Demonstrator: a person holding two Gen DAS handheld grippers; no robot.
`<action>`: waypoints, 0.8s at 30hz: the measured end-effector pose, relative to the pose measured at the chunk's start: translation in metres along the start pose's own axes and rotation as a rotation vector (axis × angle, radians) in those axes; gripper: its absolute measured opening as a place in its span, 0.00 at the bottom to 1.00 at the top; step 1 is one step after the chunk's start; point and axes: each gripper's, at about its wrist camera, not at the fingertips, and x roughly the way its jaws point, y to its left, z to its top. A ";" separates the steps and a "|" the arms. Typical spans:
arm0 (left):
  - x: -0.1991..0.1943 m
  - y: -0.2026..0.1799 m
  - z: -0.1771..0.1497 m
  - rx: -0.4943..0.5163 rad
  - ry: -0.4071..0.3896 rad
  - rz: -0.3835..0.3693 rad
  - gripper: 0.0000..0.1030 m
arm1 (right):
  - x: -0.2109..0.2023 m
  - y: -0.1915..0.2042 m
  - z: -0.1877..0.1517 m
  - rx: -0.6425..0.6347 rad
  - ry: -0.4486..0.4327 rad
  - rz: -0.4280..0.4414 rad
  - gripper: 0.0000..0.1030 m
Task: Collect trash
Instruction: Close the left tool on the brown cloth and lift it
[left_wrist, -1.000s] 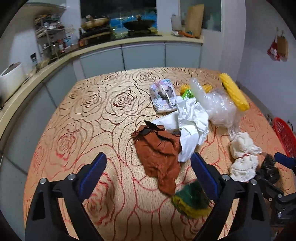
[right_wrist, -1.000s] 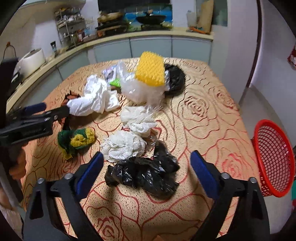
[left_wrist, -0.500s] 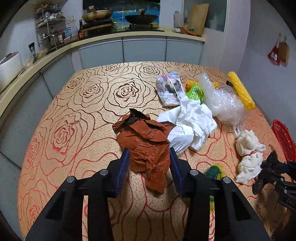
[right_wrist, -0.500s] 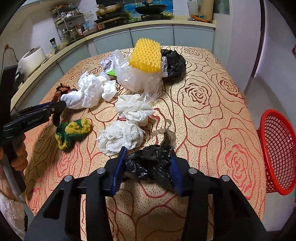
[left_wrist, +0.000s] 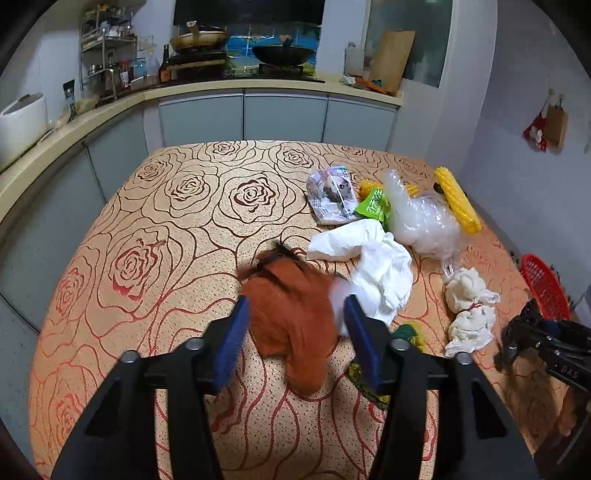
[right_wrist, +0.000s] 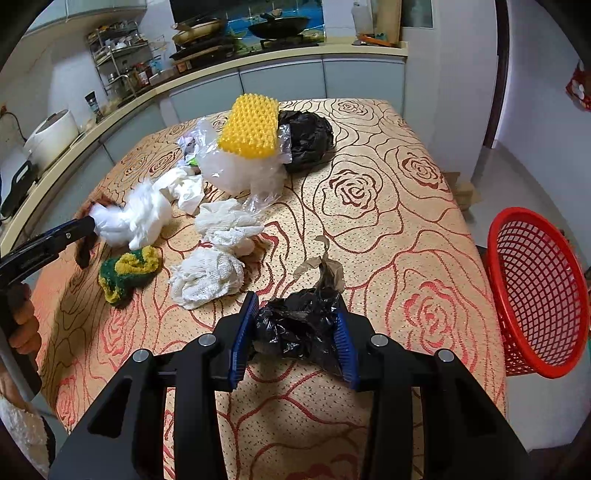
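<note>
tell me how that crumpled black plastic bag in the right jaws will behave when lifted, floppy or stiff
The crumpled black plastic bag probably stays floppy: its thin film bunches in wrinkles between the right gripper's jaws. It looks light for its bulk, likely mostly air. A loose tan strip sticks up from it and may flap or trail on the way to the red mesh basket.
</note>
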 end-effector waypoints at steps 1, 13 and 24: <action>0.000 0.000 0.000 0.000 -0.001 -0.002 0.54 | 0.000 0.000 -0.001 0.001 -0.001 0.000 0.38; 0.025 -0.003 0.005 0.020 0.053 0.012 0.57 | -0.003 -0.006 0.002 0.014 -0.007 -0.009 0.37; -0.006 0.014 0.000 0.000 -0.009 0.004 0.21 | -0.016 -0.004 0.003 0.018 -0.051 0.002 0.37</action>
